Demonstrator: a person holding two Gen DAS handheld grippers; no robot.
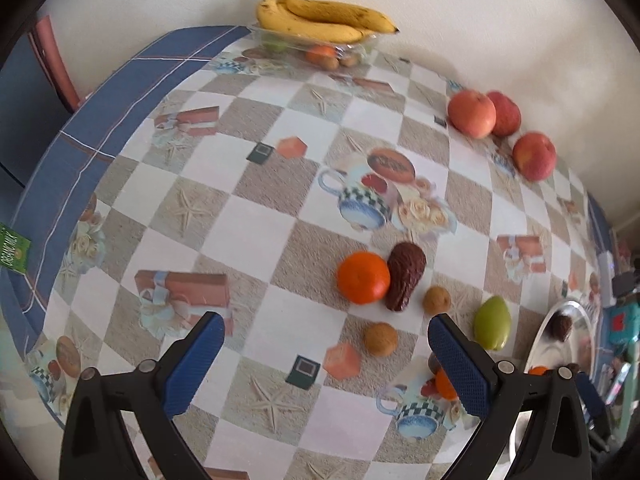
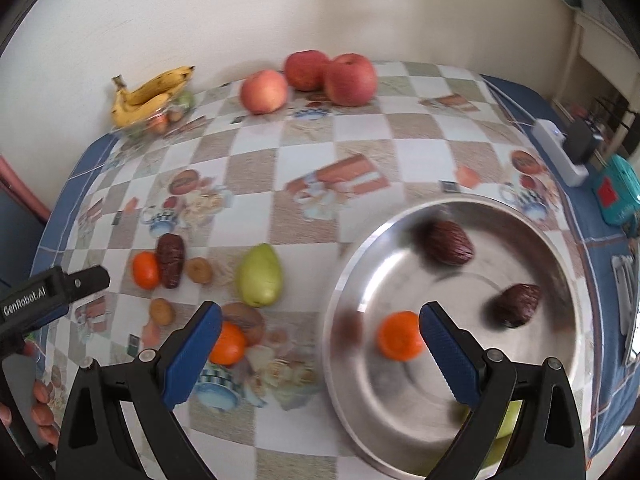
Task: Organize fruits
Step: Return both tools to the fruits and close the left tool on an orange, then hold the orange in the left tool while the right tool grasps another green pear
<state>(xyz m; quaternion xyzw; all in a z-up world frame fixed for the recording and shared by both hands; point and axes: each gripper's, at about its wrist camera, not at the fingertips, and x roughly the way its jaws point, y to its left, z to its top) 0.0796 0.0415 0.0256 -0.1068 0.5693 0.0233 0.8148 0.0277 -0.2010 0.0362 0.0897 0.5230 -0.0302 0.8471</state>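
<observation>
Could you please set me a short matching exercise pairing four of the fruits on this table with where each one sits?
Things:
1. bananas
2. three apples
3. green pear
4. orange

Places:
A. in the steel bowl
B. on the tablecloth beside the bowl
C. on a clear tray
D. along the wall

Pairs: 1-C, 2-D, 3-B, 4-A

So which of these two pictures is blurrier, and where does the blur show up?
The right wrist view: the steel bowl and the fruit inside smear with motion. The left wrist view is mostly sharp, softening only near its right edge; both bend the table strongly.
</observation>
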